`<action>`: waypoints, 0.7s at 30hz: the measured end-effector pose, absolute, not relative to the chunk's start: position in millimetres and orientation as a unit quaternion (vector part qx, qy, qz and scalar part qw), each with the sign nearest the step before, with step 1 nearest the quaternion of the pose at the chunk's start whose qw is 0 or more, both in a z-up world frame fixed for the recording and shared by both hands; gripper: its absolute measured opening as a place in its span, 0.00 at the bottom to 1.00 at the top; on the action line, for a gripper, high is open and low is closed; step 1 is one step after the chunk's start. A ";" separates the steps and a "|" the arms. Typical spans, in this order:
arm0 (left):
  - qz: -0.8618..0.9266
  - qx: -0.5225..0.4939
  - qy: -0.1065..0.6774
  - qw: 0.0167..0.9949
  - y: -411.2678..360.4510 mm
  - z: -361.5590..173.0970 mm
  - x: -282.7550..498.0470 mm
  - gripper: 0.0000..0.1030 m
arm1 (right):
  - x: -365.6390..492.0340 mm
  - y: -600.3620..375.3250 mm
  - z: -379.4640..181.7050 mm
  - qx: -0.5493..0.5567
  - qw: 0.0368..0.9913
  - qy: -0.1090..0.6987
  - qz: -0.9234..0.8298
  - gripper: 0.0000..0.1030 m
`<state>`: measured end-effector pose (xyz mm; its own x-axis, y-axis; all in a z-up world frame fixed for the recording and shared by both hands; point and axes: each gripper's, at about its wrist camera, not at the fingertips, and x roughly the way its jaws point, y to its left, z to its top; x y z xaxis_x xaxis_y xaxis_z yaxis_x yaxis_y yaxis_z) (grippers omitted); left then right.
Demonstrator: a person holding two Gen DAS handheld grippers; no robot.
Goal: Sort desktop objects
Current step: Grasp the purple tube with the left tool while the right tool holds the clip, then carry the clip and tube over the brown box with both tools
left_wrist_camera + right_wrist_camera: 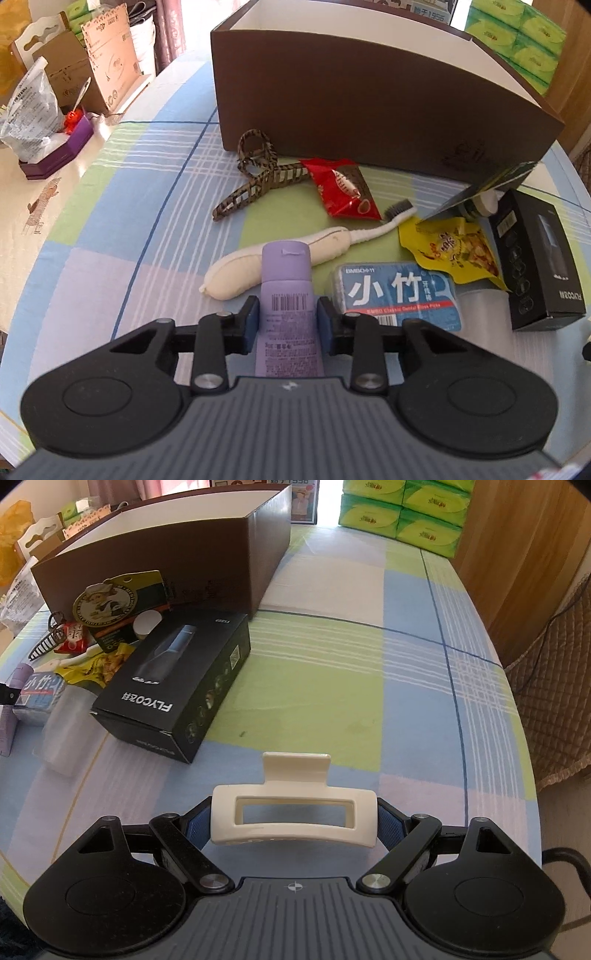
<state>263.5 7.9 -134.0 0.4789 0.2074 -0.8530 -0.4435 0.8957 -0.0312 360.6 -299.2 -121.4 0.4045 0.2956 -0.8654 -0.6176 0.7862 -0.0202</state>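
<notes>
My left gripper [288,317] is shut on a purple tube [286,291], cap pointing forward, held above the checked tablecloth. Ahead of it lie a white toothbrush [295,254], a patterned hair claw [255,173], a red snack packet [343,188], a blue floss-pick box [399,291], a yellow snack bag [458,251] and a black shaver box [535,258]. My right gripper [293,819] is shut on a cream hair claw [293,808] just above the cloth. The big brown box [369,96] stands behind the clutter and also shows in the right wrist view [166,561].
The black shaver box [177,679] and a clear plastic cup [66,723] lie left of my right gripper. Green tissue packs [402,506] are stacked at the far table end. A purple box [59,147] and cardboard cartons [99,62] stand at the far left.
</notes>
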 end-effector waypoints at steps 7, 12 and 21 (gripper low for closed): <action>0.185 -0.119 0.483 0.848 6.2 -132.3 259.3 0.27 | 366.1 -303.4 -118.6 -0.167 0.818 0.468 0.289 0.81; 0.175 -0.109 0.477 0.854 6.4 -118.2 243.2 0.27 | 367.3 -300.9 -108.0 -0.150 0.824 0.461 0.294 0.81; 0.134 -0.100 0.453 0.876 18.5 -84.1 234.5 0.27 | 355.4 -277.2 -75.8 -0.118 0.843 0.435 0.293 0.81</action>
<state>234.5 18.5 -84.1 0.5539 0.1444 -0.8200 -0.3262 0.9437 -0.0541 355.4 -277.2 -75.8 0.4494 0.3907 -0.8034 -0.5970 0.8004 0.0553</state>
